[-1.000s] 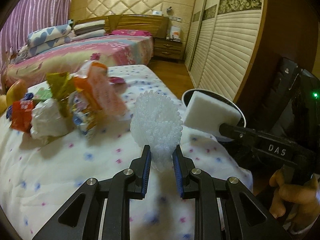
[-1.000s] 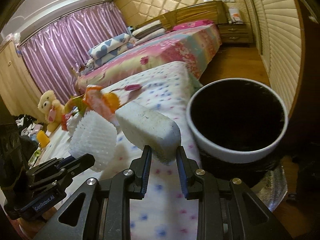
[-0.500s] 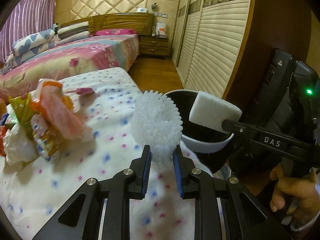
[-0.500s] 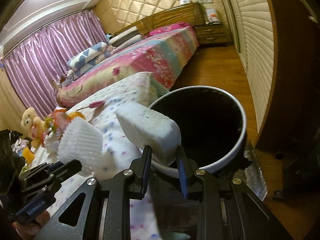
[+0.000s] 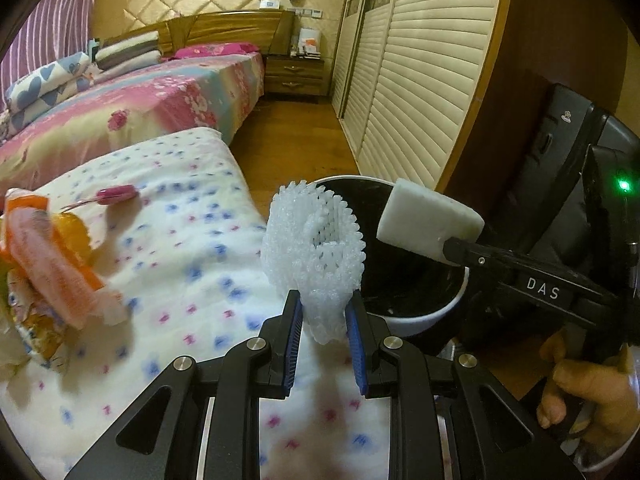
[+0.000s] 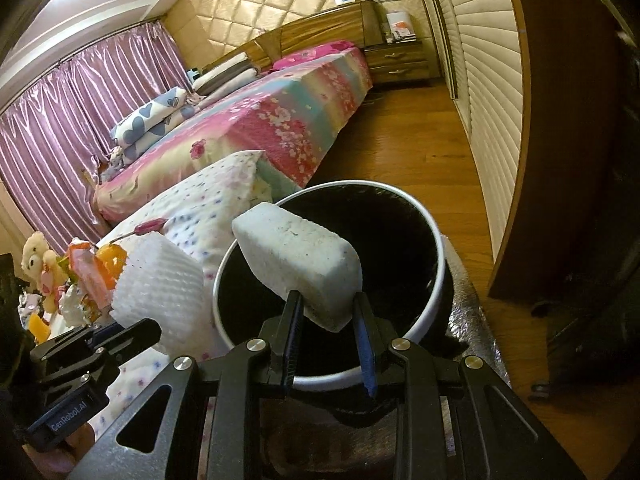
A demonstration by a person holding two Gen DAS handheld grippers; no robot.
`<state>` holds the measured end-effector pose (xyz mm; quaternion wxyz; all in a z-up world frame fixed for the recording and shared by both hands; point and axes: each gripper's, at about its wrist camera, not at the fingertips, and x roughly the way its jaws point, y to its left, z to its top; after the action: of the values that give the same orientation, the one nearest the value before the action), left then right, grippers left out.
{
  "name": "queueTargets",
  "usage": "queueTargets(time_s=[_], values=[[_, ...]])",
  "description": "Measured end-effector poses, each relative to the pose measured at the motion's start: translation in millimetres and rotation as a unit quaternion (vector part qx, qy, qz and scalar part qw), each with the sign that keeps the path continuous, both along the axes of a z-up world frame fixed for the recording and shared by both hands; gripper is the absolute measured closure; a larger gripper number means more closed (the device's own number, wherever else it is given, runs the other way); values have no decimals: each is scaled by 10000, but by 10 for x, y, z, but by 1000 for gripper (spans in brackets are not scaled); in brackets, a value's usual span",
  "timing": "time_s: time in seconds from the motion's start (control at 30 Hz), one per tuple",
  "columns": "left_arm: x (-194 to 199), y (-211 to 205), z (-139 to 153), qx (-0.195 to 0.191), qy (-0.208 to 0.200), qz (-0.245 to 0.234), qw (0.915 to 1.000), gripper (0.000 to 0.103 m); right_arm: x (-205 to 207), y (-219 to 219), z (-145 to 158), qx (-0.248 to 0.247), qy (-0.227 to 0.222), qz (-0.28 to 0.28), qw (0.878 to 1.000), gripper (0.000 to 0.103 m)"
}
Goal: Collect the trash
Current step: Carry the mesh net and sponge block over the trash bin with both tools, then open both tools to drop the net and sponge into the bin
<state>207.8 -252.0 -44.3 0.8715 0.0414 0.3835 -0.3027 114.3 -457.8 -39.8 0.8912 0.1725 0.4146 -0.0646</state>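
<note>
Right gripper [image 6: 326, 344]: clamped on foam block [image 6: 298, 266], over bin [image 6: 434, 280] mouth; release there
Left gripper [image 5: 324, 340]: clamped on foam net [image 5: 316, 256], near bed [image 5: 180, 248] edge; carry past bin rim first

- A white foam fruit net [image 5: 316, 252], ribbed and curled open at its top, stands upright, its lower end pinched between blue pads at the bin's near rim
- A white foam block [image 6: 298, 262], speckled with dirt, tilts over the bin's mouth, clamped by one corner
- The round bin [image 6: 434, 296], white-rimmed with a black liner, stands on the wood floor beside the dotted quilt
- Crumpled snack wrappers [image 5: 48, 272] lie heaped on the quilt
</note>
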Motion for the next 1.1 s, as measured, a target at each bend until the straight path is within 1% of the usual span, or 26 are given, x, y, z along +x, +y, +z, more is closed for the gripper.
queueTargets(time_s=[0.27, 0.57, 0.63, 0.73, 0.8, 0.83, 0.87, 0.9, 0.93, 1.03, 1.07, 1.1], values=[[132, -247, -53, 93, 31, -73, 9999, 82, 57, -113, -18, -1, 78, -82, 9999, 77], [188, -386, -105, 153, 74, -71, 9998, 81, 88, -199, -41, 69, 157, -143, 9998, 76], [204, -406, -115, 169, 71, -83, 9998, 80, 104, -216, -45, 68, 164, -146, 9997, 74], [208, -425, -117, 208, 46, -58, 9998, 75, 124, -236, -51, 49, 184, -160, 9997, 74], [191, -414, -114, 245, 26, 1, 9997, 59, 127, -244, -48, -1, 206, -210, 9996, 67], [174, -398, -110, 241, 21, 23, 9997, 53, 132, -249, -46, -8, 202, -233, 9995, 60], [145, -369, -102, 233, -4, 70, 9997, 44, 120, -260, -39, 2, 179, -259, 9995, 51], [111, -333, -92, 223, -35, 113, 9997, 41, 108, -269, -29, 20, 149, -289, 9995, 45], [86, -305, -82, 203, -44, 100, 9997, 41, 92, -270, -18, 40, 107, -304, 9995, 38], [-6, -160, -53, 143, -47, 154, 9998, 37, 59, -227, 30, 43, -1, -296, 9996, 35], [-38, -103, -50, 111, -42, 186, 9998, 34, 50, -203, 44, 66, -38, -273, 9996, 30], [-75, -48, -48, 75, -24, 224, 9997, 32, 41, -165, 56, 97, -85, -246, 9996, 27]])
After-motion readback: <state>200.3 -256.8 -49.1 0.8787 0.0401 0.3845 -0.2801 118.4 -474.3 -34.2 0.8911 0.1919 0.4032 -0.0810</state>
